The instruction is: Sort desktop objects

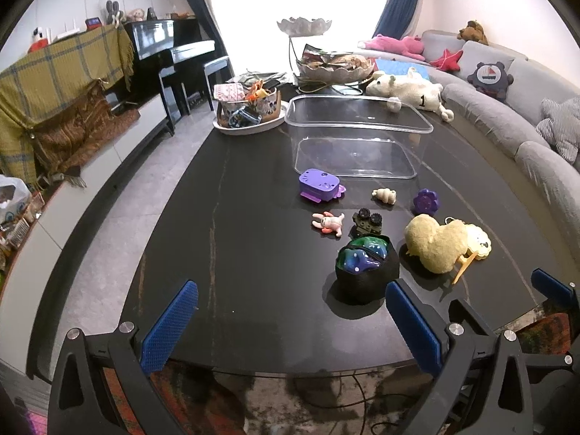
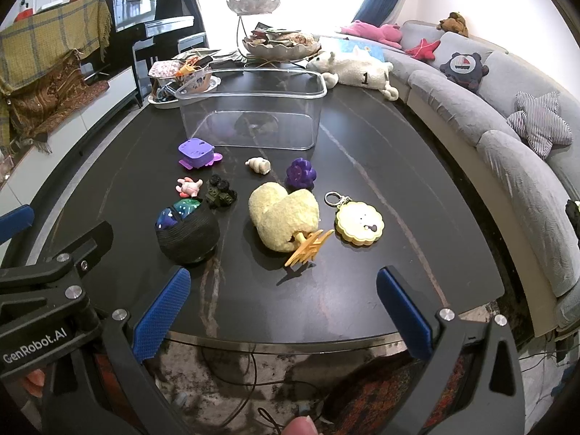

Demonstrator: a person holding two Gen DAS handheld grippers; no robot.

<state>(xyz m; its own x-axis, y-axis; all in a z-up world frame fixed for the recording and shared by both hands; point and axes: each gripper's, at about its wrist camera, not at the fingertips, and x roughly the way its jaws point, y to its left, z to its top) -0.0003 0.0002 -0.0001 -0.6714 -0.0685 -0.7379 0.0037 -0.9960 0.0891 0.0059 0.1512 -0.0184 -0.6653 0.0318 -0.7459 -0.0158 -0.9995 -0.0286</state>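
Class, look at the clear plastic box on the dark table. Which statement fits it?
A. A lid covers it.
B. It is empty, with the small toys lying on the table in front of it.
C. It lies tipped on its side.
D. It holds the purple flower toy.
B: the clear plastic box stands upright, open and empty, while the purple flower toy and the others lie on the table before it.
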